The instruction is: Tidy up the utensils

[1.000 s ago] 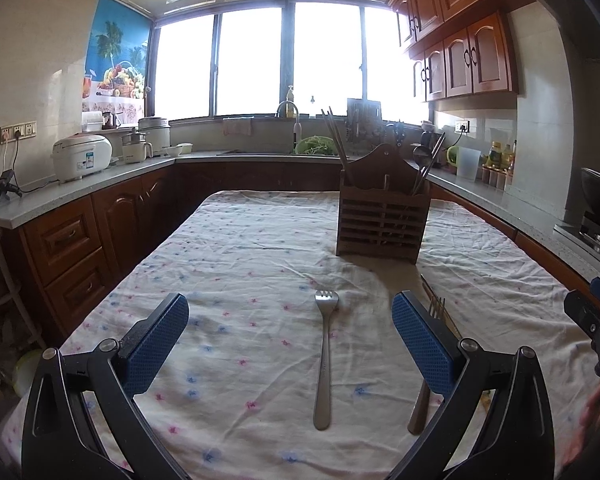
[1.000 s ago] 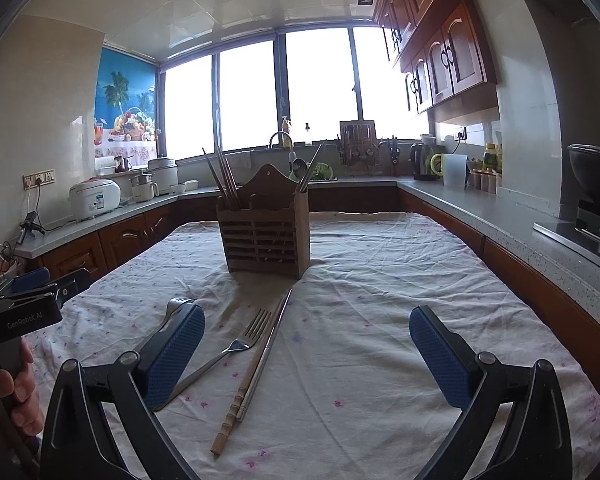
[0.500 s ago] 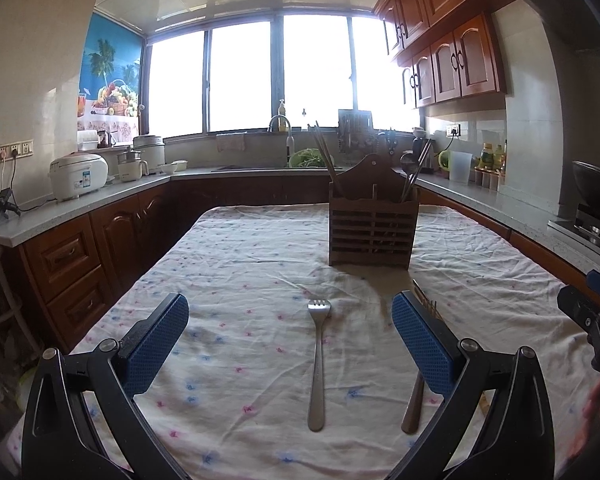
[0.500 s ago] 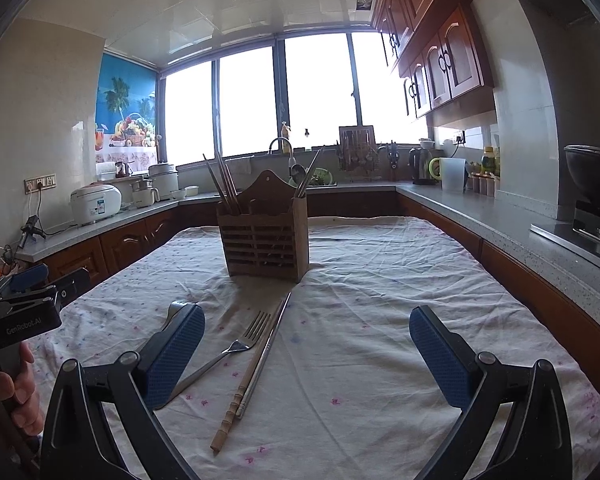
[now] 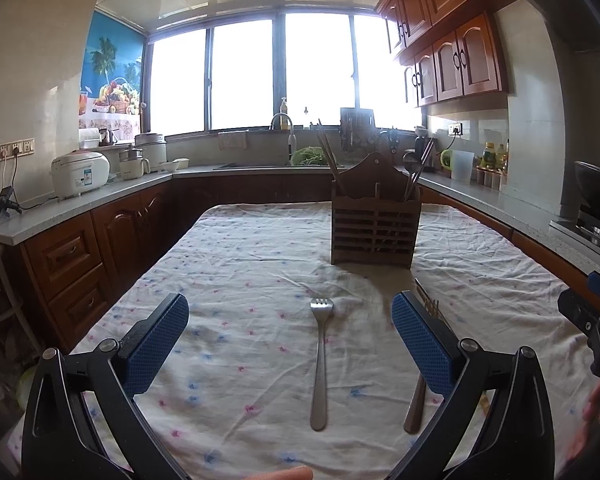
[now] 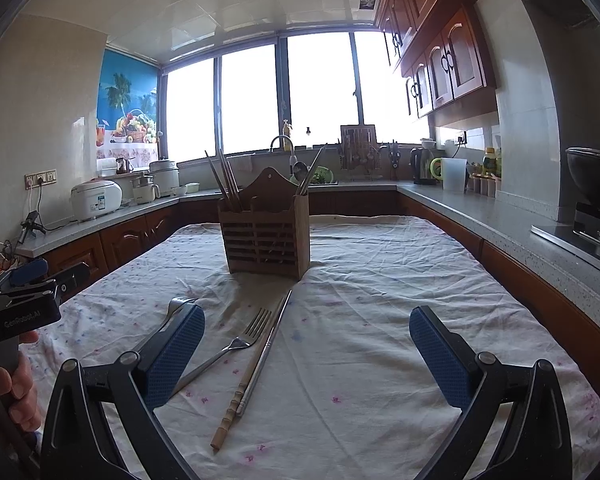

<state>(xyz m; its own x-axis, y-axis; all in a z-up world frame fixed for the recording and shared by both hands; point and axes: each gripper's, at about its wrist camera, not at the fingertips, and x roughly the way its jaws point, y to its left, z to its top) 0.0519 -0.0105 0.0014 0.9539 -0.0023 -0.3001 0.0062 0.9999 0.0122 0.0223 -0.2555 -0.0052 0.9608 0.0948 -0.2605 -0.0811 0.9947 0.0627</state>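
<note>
A steel fork [image 5: 320, 364] lies flat on the flowered tablecloth, straight ahead between the wide-apart blue pads of my open left gripper [image 5: 290, 320]. A second fork [image 6: 228, 350] and a pair of chopsticks [image 6: 256, 372] lie side by side in the right wrist view, just right of the left pad of my open right gripper [image 6: 306, 332]. The first fork's tines [image 6: 179, 304] peek out behind that pad. A wooden slatted utensil holder [image 6: 266, 236] stands upright mid-table with chopsticks and a spoon in it, also visible as the holder [image 5: 374, 226] beyond the fork.
The tablecloth [image 6: 380, 280] covers a table ringed by grey counters [image 5: 80, 208] with wooden cabinets. A rice cooker [image 5: 80, 174], a sink tap [image 5: 282, 124] and a stove with a wok [image 6: 592, 184] stand around. A hand [image 6: 8, 380] holds the left gripper's handle.
Both views have tilted up slightly, so the table and holder sit lower in frame. The forks, chopsticks and holder have not moved; both grippers stay open.
</note>
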